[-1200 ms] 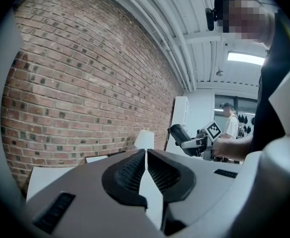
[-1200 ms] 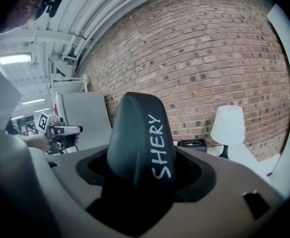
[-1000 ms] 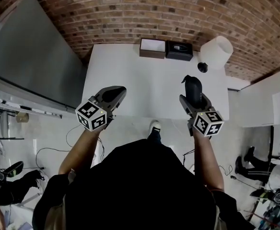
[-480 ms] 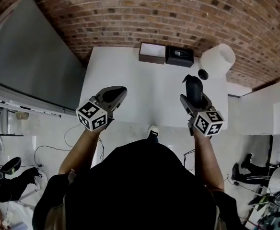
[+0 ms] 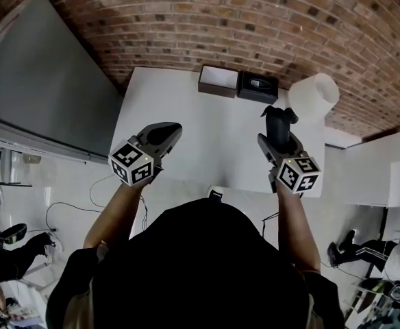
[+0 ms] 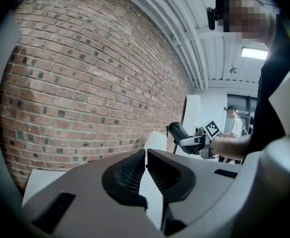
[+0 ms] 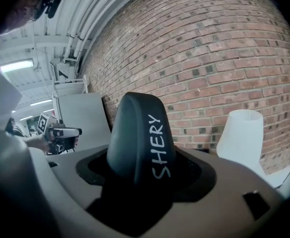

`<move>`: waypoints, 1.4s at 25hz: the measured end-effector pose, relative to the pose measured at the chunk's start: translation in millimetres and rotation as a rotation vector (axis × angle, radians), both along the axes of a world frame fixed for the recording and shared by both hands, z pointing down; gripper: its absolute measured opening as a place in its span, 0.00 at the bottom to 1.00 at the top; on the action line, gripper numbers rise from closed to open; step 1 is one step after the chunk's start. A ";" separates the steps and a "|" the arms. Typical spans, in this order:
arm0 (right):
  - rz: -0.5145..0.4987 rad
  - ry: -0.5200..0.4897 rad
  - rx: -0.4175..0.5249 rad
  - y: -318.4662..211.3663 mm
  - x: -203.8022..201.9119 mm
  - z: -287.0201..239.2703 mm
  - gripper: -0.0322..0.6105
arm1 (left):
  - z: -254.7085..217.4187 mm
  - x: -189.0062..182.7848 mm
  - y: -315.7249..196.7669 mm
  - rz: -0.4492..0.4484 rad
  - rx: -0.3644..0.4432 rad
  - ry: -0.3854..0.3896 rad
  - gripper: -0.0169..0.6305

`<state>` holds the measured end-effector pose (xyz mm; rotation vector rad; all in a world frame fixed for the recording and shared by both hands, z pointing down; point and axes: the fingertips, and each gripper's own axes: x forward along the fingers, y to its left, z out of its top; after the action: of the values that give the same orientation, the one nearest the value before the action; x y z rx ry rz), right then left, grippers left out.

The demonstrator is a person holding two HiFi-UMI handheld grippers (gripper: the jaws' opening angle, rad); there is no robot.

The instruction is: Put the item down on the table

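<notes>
A black rounded case (image 5: pixel 277 120) with white lettering (image 7: pixel 160 143) stands upright between the jaws of my right gripper (image 5: pixel 277 140), which is shut on its lower part. It hangs above the right part of the white table (image 5: pixel 200 136), close in front of the lamp shade. My left gripper (image 5: pixel 161 136) is over the table's left front, jaws together with nothing between them; its ribbed pads (image 6: pixel 135 170) nearly touch. The left gripper view shows the right gripper and the case (image 6: pixel 178 131) off to its right.
At the table's back edge stand a brown box with a white top (image 5: pixel 218 80) and a black box (image 5: pixel 257 86). A white lamp shade (image 5: pixel 314 94) is at the back right. A grey panel (image 5: pixel 42 88) lies left of the table, with brick behind.
Both grippers have moved forward, farther over the table, as the person stepped closer. The case now sits right before the lamp shade. Neither gripper's jaws changed.
</notes>
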<state>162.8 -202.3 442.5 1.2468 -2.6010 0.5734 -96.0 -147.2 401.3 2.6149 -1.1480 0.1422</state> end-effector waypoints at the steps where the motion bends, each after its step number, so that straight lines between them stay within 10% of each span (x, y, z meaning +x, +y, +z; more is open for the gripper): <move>1: -0.005 -0.001 -0.001 -3.9 0.8 -0.2 0.60 | -0.6 1.2 -2.6 -0.003 0.000 -0.001 0.08; 35: -0.101 0.004 -0.033 -79.9 -2.9 10.5 0.60 | 3.4 -3.3 -53.6 -0.110 -0.015 0.003 0.08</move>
<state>159.9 -282.2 453.0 1.0989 -2.6222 0.5919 -99.4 -200.8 404.7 2.5312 -1.2815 0.1240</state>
